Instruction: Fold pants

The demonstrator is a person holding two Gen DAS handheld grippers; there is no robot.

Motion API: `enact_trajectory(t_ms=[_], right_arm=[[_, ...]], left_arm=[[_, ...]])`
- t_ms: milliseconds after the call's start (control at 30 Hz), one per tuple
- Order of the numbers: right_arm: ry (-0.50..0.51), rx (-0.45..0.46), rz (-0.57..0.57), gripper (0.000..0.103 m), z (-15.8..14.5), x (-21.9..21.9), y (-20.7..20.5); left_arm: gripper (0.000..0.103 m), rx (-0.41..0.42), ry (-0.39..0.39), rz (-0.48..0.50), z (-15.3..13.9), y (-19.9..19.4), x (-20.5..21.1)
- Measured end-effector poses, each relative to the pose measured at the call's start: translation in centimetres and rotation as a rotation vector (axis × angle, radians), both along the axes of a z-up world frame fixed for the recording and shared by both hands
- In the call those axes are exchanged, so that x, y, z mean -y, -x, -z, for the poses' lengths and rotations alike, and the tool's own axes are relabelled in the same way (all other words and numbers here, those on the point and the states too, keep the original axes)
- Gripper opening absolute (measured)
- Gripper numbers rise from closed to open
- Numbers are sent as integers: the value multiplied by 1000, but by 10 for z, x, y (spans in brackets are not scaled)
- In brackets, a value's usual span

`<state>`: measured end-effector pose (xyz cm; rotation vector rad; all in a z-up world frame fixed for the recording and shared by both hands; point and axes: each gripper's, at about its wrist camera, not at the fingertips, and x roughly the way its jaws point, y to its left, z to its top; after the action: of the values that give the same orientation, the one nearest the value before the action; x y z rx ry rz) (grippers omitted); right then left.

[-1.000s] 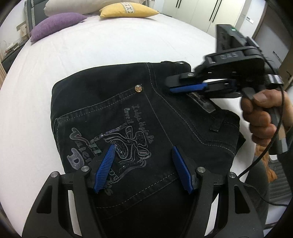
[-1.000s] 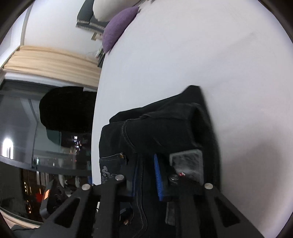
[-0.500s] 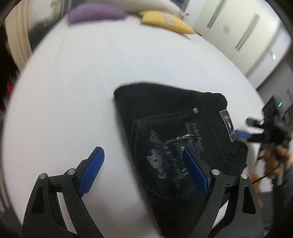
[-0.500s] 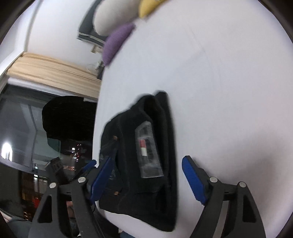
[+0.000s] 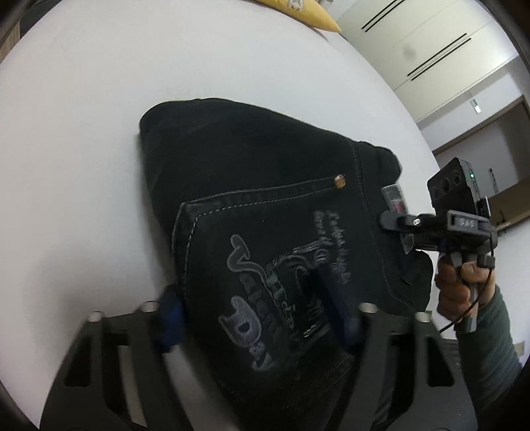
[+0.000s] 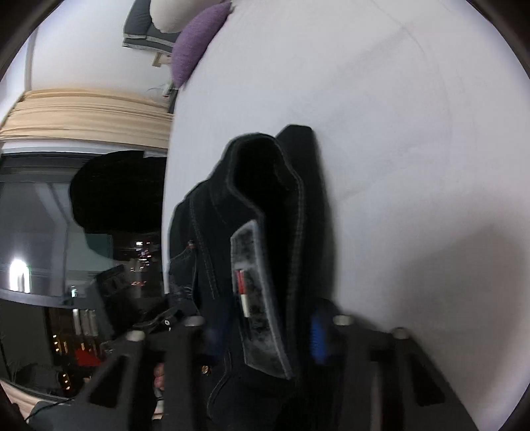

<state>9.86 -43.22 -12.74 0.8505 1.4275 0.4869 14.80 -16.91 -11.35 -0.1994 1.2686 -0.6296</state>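
Black pants (image 5: 271, 212) lay folded in a compact stack on the white bed (image 5: 82, 132), near its edge by the person. L gripper (image 5: 255, 318) straddled the near end w/ the printed back pocket (image 5: 265, 265); jaws had just been closing, cloth between them, too blurred to tell if pads pressed. R gripper (image 6: 268, 328) at the waistband end by the leather patch (image 6: 258, 298), jaws also just closing around the fabric; grip can't be told. R hand (image 5: 463, 281) held its handle. Yellow pillow (image 5: 298, 10) at the far edge.

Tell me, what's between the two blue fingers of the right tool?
The folded black pants: their waistband edge, with its grey label, sits between the right tool fingers, seen in the right wrist view.
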Motion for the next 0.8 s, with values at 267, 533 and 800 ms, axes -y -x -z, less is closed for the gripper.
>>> enact_trajectory(t_ms=[267,533,800], right_arm=[[144,151,-62,21,-63,-35,-6],[103,259,-102,21,-101,-82,-76],[55,209,-87,21,-48,-127,-154]], left_arm=[[19,26,49,-37,-25,-1,-19],[19,173,51,-104,-81,-42,-84],[24,209,-70,-148,-58,-117,-122]])
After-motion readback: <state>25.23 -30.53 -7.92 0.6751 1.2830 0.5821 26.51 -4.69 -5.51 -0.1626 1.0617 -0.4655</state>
